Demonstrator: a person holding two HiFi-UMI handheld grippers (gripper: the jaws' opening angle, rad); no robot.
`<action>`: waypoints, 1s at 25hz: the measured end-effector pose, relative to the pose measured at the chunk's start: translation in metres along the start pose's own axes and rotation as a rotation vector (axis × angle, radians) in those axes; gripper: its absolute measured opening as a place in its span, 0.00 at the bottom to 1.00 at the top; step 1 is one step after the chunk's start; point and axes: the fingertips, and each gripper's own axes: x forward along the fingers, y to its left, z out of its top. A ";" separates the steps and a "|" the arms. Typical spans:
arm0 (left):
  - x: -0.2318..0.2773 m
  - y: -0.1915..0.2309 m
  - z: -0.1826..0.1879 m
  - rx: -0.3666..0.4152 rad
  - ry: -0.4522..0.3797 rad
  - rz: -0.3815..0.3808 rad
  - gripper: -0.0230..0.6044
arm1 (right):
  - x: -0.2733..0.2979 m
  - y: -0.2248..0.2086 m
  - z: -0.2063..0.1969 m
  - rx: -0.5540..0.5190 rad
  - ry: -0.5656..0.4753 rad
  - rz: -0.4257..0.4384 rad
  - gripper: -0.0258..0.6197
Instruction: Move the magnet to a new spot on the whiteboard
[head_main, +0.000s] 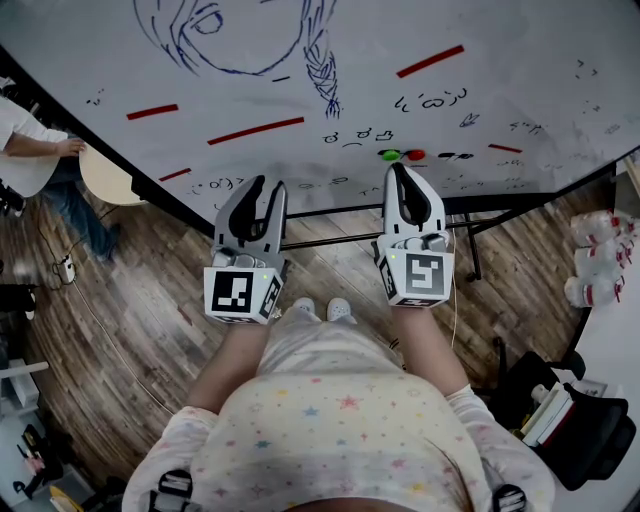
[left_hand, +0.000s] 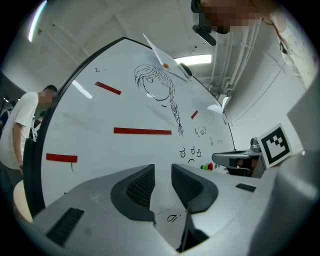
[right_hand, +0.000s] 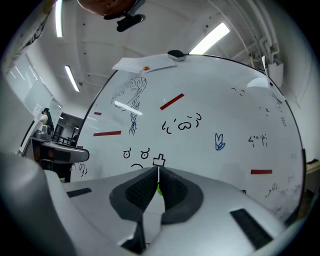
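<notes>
Right tongs (head_main: 397, 168) first: they are pinched almost shut on the green magnet (head_main: 389, 155), low on the whiteboard (head_main: 420, 30). In the right gripper view those tongs (right_hand: 158, 169) leave only a thin slit, and a fleck of the green magnet (right_hand: 159, 189) shows between the dark pads (right_hand: 137, 190). That is all this view gives of it.

The head view adds more. A red magnet (head_main: 415, 155) sits just beside the green one, on its right, and the two look to be touching.

Over to the left tongs (head_main: 270, 184): they are roughly half open and level, pointing at the board with nothing in them. The left gripper view confirms it, since only bare whiteboard (left_hand: 90, 115) shows through the gap of the left tongs (left_hand: 162, 167). That view also catches the scene side-on. The right tongs (left_hand: 216, 160) have their tip up at the green magnet (left_hand: 203, 166), with the red magnet (left_hand: 210, 166) beside it.

Up the board there are red strips (head_main: 255, 130) and a pen sketch of a braided head (head_main: 322, 60). Only the head view shows the wooden floor (head_main: 150, 300). A person in a white shirt (head_main: 25, 140) stands past the board's left edge.
</notes>
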 end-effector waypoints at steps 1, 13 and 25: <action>0.000 0.000 0.000 -0.002 0.001 -0.004 0.20 | -0.001 0.000 0.000 0.001 0.000 0.001 0.05; 0.000 0.005 -0.008 -0.012 0.009 -0.016 0.11 | -0.006 -0.002 -0.009 0.008 0.019 -0.002 0.04; 0.001 0.002 -0.005 -0.011 0.004 -0.033 0.11 | -0.009 -0.005 -0.005 -0.001 0.014 -0.008 0.04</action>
